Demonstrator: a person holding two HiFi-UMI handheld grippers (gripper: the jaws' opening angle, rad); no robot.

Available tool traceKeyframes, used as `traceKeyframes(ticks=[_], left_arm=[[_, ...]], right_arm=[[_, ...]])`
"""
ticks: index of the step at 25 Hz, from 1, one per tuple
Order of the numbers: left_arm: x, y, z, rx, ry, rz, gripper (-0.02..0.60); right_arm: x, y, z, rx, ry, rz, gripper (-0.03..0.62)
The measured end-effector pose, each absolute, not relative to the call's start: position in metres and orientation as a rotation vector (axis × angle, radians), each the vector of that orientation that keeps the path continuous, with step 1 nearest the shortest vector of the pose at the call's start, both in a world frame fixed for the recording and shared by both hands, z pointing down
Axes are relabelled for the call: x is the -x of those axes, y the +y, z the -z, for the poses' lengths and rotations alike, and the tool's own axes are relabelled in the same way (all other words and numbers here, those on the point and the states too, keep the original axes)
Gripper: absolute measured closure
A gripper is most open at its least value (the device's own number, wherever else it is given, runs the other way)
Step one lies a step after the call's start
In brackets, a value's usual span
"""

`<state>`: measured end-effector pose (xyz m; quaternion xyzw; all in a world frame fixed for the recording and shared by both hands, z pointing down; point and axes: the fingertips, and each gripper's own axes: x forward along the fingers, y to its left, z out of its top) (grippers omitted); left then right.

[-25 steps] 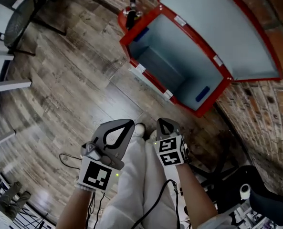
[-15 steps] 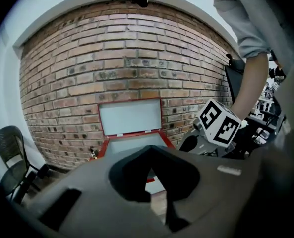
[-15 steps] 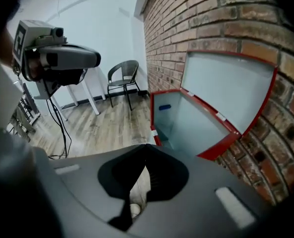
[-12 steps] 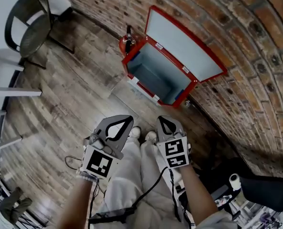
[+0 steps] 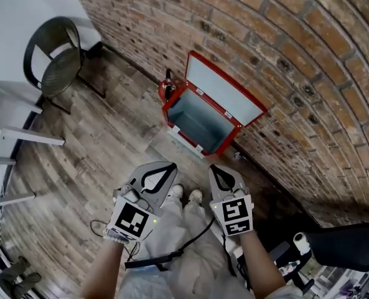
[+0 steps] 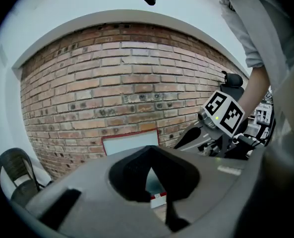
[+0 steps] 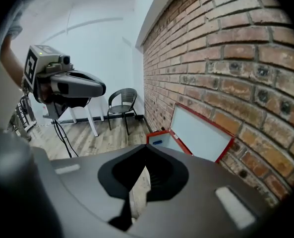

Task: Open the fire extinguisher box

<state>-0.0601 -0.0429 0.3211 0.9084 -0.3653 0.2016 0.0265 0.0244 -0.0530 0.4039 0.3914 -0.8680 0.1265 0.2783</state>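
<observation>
The red fire extinguisher box [image 5: 200,122] stands on the wood floor with its lid [image 5: 224,93] swung up against the brick wall, the pale interior showing. A red extinguisher [image 5: 166,87] stands just left of it. My left gripper [image 5: 170,166] and right gripper [image 5: 213,167] hang side by side well short of the box, both shut and holding nothing. In the left gripper view the lid [image 6: 129,143] shows above the closed left gripper [image 6: 149,148], with the right gripper [image 6: 186,138] alongside. In the right gripper view the box [image 7: 196,133] lies beyond the right gripper [image 7: 146,148].
A black chair [image 5: 56,58] and a white table [image 5: 10,111] stand at the left. The person's shoes [image 5: 184,195] are below the grippers, with cables trailing down. Dark equipment [image 5: 346,245] sits at the lower right. The brick wall [image 5: 296,55] runs behind the box.
Both grippers and the head have risen away from the floor, so the box looks smaller and farther. The lid stays up; both grippers stay shut.
</observation>
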Motion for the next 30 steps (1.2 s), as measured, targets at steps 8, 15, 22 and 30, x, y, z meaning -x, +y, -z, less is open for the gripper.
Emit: traceKeyframes(ticks=[8, 15, 22, 30], left_arm=[[0.061, -0.038, -0.257, -2.834, -1.180, -0.586, 0.583], [0.065, -0.047, -0.205, -2.899, -1.254, -0.498, 0.583], [0.062, -0.051, -0.175, -2.948, -1.308, -0.501, 0.583], [0.064, -0.059, -0.152, -2.978, -1.357, -0.452, 0.583]], right_arm=[[-0.041, -0.051, -0.325, -1.160, -2.364, -0.273, 0.583], [-0.042, -0.061, -0.265, -1.240, -2.430, -0.143, 0.583], [-0.054, -0.067, -0.220, -1.312, -2.478, -0.070, 0.583], [-0.065, -0.070, -0.198, -1.349, -2.462, -0.010, 0.583]])
